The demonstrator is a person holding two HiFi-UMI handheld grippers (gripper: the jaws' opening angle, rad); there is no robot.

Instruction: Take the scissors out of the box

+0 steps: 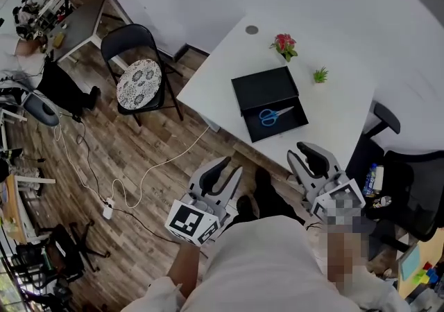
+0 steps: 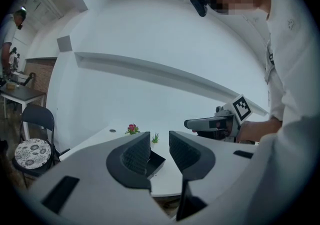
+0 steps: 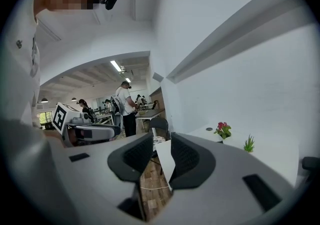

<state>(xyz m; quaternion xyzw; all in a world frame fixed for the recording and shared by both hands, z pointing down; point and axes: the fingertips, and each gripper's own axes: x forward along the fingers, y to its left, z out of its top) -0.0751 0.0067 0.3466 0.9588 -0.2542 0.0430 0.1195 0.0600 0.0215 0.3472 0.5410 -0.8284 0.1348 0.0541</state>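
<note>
**Approach stage: scissors in the box, neither gripper on them**

The task is at its opening step. The scissors [image 1: 276, 116] lie flat in the open black box [image 1: 284, 128], which sits on the white table [image 1: 340, 113] with its lid [image 1: 263, 85] lying just beyond it on the far side. Both grippers are held near the person's body, short of the table's near edge and well apart from the box.

The left gripper [image 1: 222, 167] has its 2 jaws parted by a narrow gap with nothing between them; its own view shows only the distant box through that gap. The right gripper [image 1: 309, 154] is the same: a narrow gap, holding nothing, with floor and a table corner behind.

The scissors' long axis runs roughly left to right across the box, tilted a little. The blue handles sit at the left end and the blades point right and slightly far; the blades seem a touch parted, though they are small in the head view.

The next move probably calls for 1 gripper to reach forward over the near wall of the box, open wider, and come down across the scissors.
</note>
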